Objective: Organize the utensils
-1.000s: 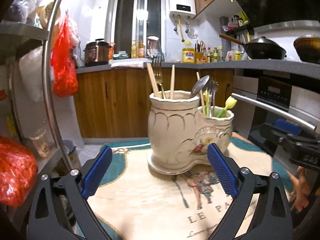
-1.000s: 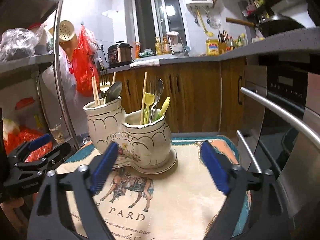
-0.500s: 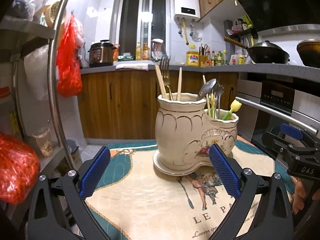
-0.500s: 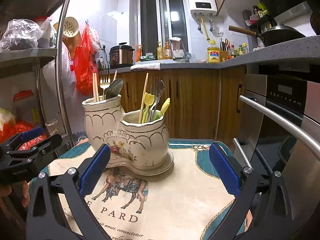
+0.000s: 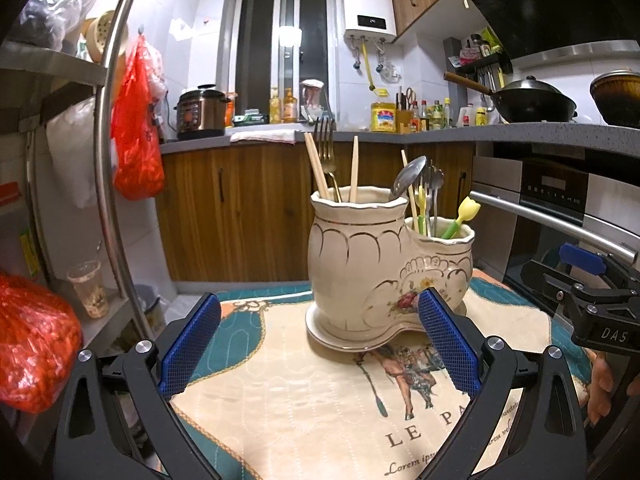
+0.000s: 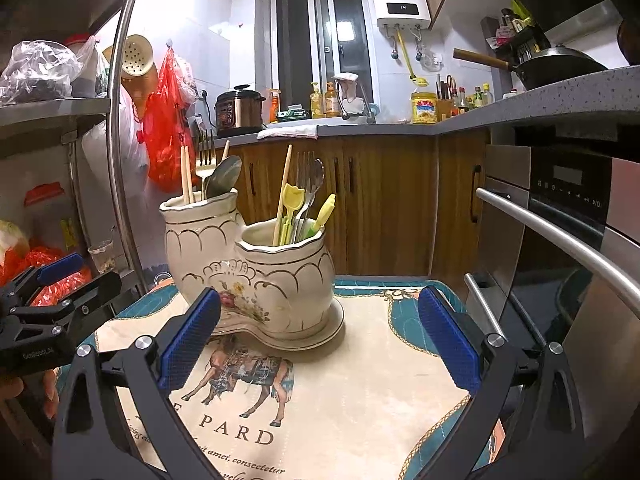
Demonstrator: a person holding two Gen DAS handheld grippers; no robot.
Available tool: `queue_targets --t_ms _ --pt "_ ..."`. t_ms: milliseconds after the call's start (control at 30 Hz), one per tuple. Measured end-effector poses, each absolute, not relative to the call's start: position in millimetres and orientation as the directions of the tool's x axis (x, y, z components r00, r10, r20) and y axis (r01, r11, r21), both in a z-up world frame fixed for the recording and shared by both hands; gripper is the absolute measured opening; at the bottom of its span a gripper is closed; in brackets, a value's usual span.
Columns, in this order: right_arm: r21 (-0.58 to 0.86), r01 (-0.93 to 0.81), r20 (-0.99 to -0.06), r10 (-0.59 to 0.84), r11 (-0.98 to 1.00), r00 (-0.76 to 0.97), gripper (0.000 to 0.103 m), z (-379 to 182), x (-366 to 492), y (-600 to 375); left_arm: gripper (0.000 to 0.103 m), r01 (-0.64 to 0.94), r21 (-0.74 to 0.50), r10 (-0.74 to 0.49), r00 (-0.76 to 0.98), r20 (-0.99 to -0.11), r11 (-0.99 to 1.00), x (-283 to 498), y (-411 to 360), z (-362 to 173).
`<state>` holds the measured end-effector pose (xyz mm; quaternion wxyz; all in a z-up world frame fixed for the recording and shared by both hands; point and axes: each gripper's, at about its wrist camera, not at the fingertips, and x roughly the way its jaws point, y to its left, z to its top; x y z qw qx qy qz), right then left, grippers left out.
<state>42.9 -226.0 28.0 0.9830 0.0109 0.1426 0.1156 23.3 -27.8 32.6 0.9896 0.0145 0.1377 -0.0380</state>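
Observation:
A cream, boot-shaped ceramic utensil holder (image 5: pixel 372 268) (image 6: pixel 256 268) stands on a printed table mat (image 5: pixel 320 408) (image 6: pixel 344 392). Its tall compartment holds wooden chopsticks (image 5: pixel 317 166), a gold fork (image 5: pixel 325 148) and a steel spoon (image 5: pixel 409 175). Its low compartment holds a chopstick (image 6: pixel 283 190), metal cutlery (image 6: pixel 312 184) and yellow-green plastic utensils (image 6: pixel 291 204). My left gripper (image 5: pixel 318 344) is open and empty, a short way in front of the holder. My right gripper (image 6: pixel 318 342) is also open and empty, on the holder's other side.
A steel shelf rack (image 5: pixel 108 168) with red bags (image 5: pixel 24 344) stands on the left. An oven with a bar handle (image 6: pixel 560 236) lines the right. Wooden cabinets (image 5: pixel 240 208) and a cluttered counter (image 6: pixel 360 128) lie behind. Each gripper shows in the other's view, held by a hand (image 5: pixel 600 384).
Both grippers have drawn back slightly and risen, so the holder looks a bit smaller and farther. Both stay open and empty; the utensils have not moved.

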Motion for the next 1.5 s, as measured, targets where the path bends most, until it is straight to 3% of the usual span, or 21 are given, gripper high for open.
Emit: queue_targets --t_ms 1500 --pt "0.053 -0.225 -0.279 0.231 0.973 0.932 0.098 28.3 43.4 -226.5 0.098 0.067 0.025 -0.058 0.960 -0.274 0.997 23.4 -23.5 32.6"
